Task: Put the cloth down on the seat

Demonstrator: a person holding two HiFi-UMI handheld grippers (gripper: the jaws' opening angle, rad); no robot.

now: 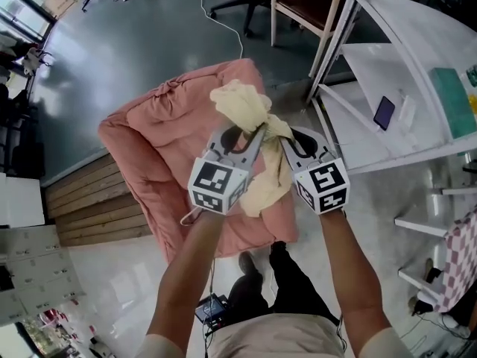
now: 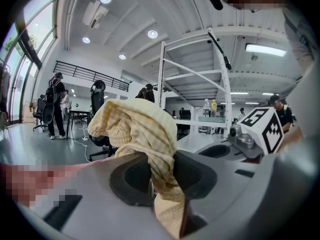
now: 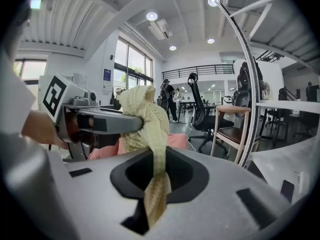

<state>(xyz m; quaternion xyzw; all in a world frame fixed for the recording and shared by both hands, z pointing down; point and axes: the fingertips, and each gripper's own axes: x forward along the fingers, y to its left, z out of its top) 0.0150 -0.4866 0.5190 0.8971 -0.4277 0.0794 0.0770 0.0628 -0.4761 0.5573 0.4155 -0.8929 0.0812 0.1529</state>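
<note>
A pale yellow checked cloth [image 1: 250, 118] hangs bunched between my two grippers, above the pink cushioned seat [image 1: 160, 140]. My left gripper [image 1: 253, 136] is shut on one part of the cloth [image 2: 150, 139], which rises in a lump past its jaws. My right gripper [image 1: 282, 142] is shut on another part of the cloth [image 3: 150, 129], a thin strip of it running down through the jaws. The two grippers stand side by side, almost touching, and the left gripper [image 3: 100, 121] shows in the right gripper view. A loose end of cloth dangles below the grippers over the cushion.
A white metal rack with shelves [image 1: 402, 88] stands close on the right, a phone [image 1: 384, 112] lying on it. A wooden chair [image 1: 309, 6] is behind the seat. Wooden steps [image 1: 82, 200] lie to the left. The person's legs [image 1: 287, 274] are by the seat's near edge.
</note>
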